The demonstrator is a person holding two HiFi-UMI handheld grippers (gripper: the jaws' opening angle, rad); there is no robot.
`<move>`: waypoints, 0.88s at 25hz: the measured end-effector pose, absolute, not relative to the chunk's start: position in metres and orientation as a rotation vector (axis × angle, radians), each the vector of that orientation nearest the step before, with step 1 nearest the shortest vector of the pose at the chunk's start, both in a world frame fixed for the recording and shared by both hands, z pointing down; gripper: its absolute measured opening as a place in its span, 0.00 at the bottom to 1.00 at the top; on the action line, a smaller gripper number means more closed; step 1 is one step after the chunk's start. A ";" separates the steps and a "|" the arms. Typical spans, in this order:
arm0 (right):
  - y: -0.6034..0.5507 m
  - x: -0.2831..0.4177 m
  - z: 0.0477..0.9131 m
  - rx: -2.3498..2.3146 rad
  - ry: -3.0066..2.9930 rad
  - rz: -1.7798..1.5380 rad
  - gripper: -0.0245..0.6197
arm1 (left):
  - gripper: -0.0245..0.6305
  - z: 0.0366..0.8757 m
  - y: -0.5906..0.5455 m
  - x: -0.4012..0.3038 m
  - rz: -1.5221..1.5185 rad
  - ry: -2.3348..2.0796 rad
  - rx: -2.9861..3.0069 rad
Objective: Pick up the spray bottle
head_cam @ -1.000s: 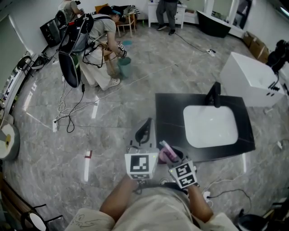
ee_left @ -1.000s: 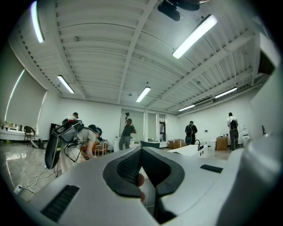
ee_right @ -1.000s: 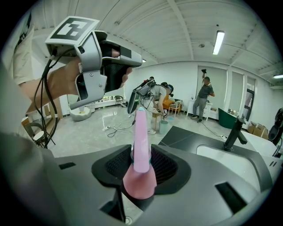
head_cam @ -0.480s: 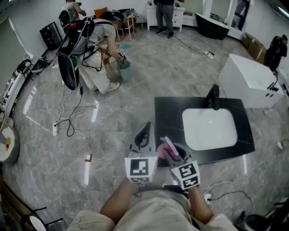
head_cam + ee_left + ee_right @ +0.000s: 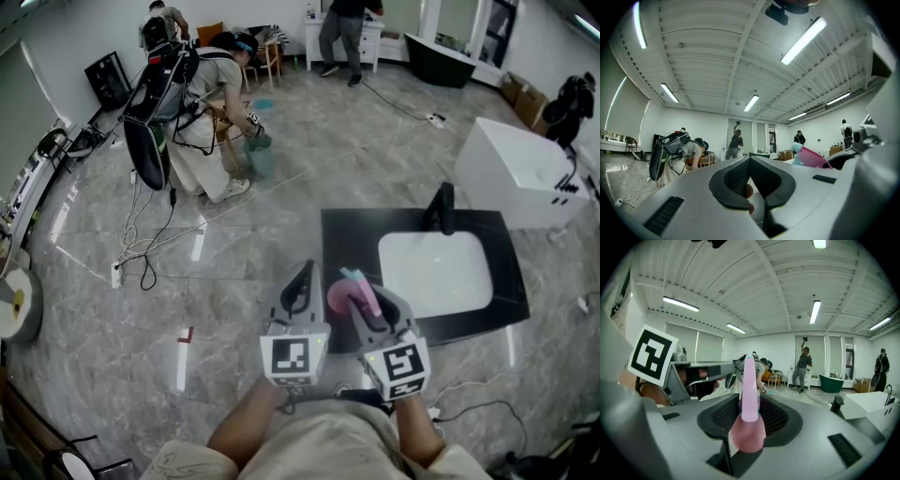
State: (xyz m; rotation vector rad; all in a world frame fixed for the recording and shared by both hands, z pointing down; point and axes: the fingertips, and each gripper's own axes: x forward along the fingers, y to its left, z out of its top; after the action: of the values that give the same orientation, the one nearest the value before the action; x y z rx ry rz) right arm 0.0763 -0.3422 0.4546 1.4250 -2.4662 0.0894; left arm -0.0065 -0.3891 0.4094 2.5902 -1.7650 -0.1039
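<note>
Pink plastic sits between the fingers of my right gripper (image 5: 750, 416). The bottle (image 5: 748, 437) is clamped there with a pad on each side. Its long axis stands roughly upright, with the spray head rising above the fingers and the rounder body below them. From the head view, the bottle (image 5: 349, 296) hangs over the near left corner of the black desk (image 5: 349, 234), beside the sink (image 5: 436, 267). I judge it clear of the desk, though I cannot see under it. My left gripper (image 5: 300, 279) has its fingers together on nothing, and it sits just left of the bottle and level with it. The right hand has the grasp, so any next move is its own, and I want to keep the bottle upright.
</note>
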 end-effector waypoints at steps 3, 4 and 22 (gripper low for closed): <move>-0.345 0.078 0.435 1.469 -2.493 0.053 0.26 | 0.04 0.406 -0.387 -0.006 -0.126 -1.765 2.595; -0.346 0.079 0.428 1.483 -2.501 0.037 0.26 | 0.04 0.404 -0.387 -0.006 -0.131 -1.765 2.598; -0.346 0.099 0.329 1.751 -2.635 -0.225 0.26 | 0.04 0.381 -0.380 0.006 -0.204 -1.778 2.598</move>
State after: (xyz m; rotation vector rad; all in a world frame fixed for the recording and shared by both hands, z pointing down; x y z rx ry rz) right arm 0.0990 -0.3465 0.3292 1.7513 -2.6346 -0.2247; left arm 0.0059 -0.3802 0.3808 2.5985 -1.7782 -0.2044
